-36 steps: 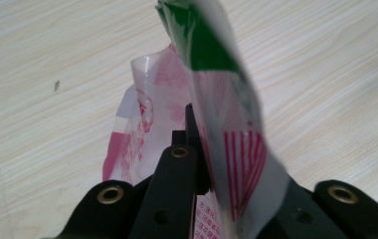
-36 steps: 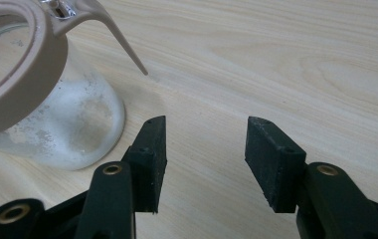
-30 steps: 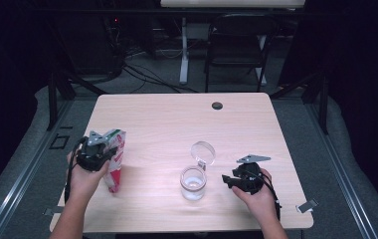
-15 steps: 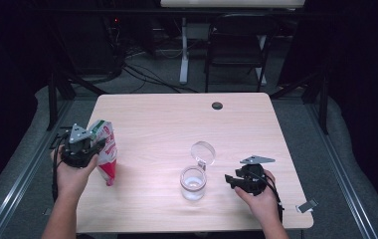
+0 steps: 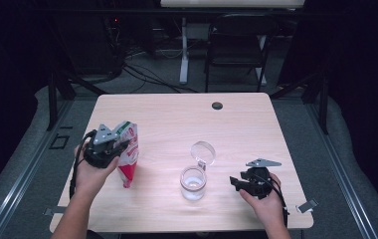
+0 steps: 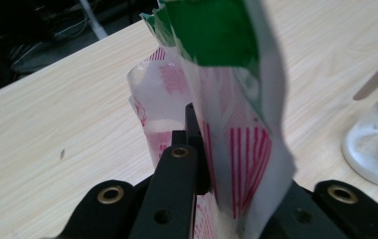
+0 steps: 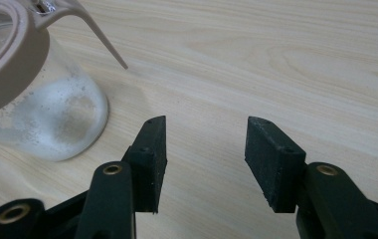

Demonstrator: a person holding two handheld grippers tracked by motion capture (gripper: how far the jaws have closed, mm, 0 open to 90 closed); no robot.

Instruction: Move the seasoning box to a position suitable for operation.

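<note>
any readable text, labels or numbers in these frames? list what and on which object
None reads.
Pouch: red and white print with a green top edge; in the left gripper view the red marks are stripes and blurred shapes, no letters legible.
Glass jar and its flip lid: no label seen.
Table: bare wood, no markings.

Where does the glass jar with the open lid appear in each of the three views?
High view: glass jar near the table's front edge, between the two grippers.
Left gripper view: at the right edge, beyond the red-and-white bag.
Right gripper view: upper left, left of the open jaws.
Shared landmark: the jar's beige lid.
</note>
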